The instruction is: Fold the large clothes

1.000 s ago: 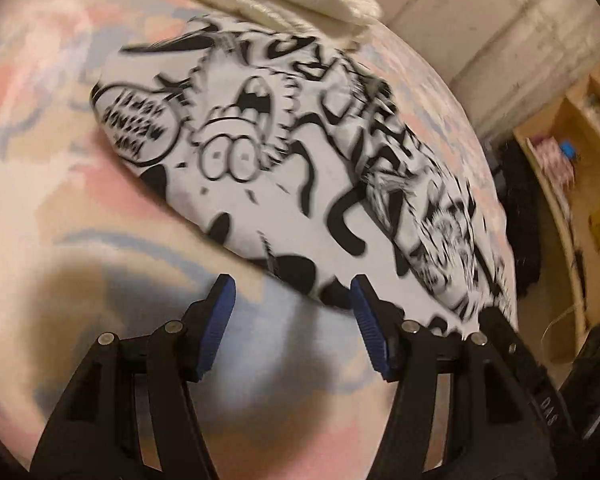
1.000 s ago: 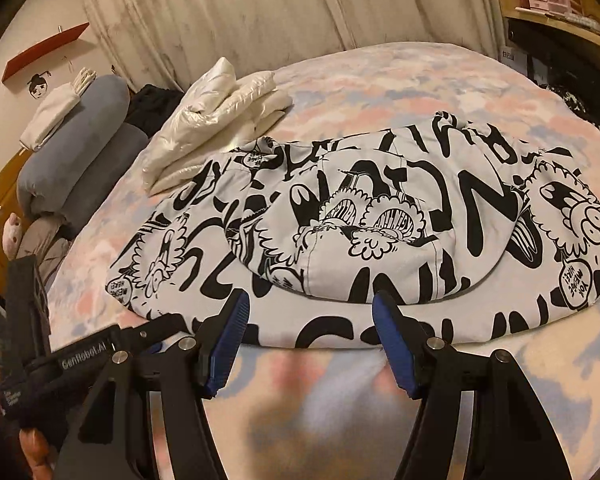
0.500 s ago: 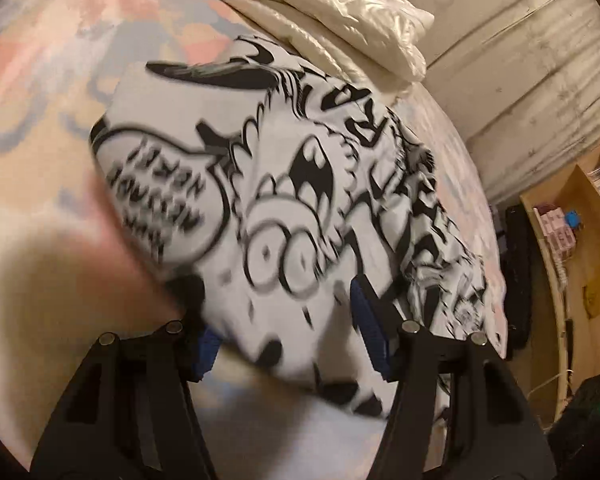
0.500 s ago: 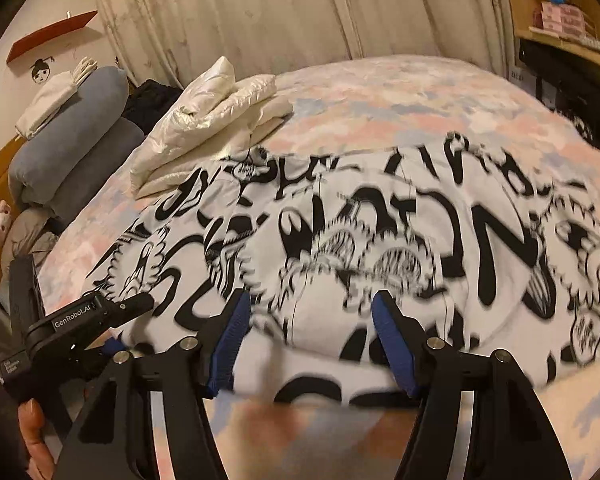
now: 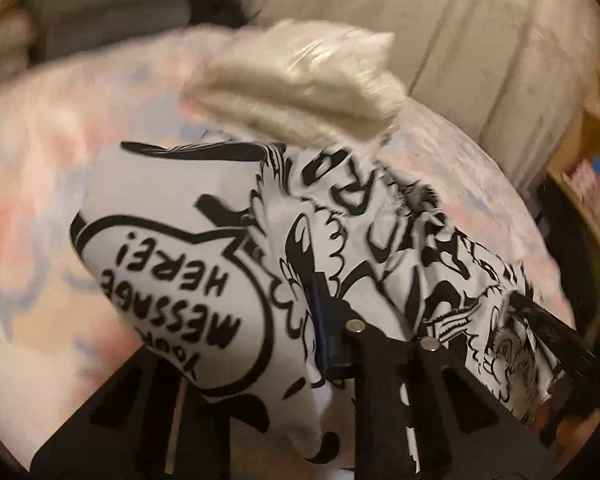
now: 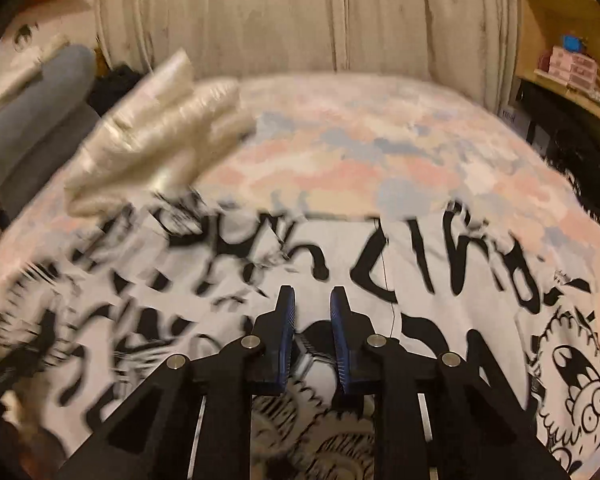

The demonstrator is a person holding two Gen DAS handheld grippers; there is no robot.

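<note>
My left gripper (image 5: 300, 320) has its jaws closing on a bunched corner of the printed garment (image 5: 220, 280), cloth draped over the left finger and pinched against the blue pad. My right gripper (image 6: 312, 332) has its jaws closing too, narrowed to a slim gap with a fold of the same garment between the pads; whether they press it yet I cannot tell.

The garment lies across the near half of the bed (image 6: 380, 152), whose cover is a pastel patchwork of pink, blue and cream. At eleven o'clock in the right view a folded cream jacket (image 6: 160, 128) sits just beyond the garment, touching its far edge. Grey bolsters (image 6: 40, 96) lie at ten o'clock, a pale curtain (image 6: 300, 20) hangs at twelve, and wooden shelves (image 6: 572, 40) stand at two o'clock.

A second ago both pairs of jaws stood wide, short of the hem; now both are well over the cloth, and the left corner has lifted off the cover.
</note>
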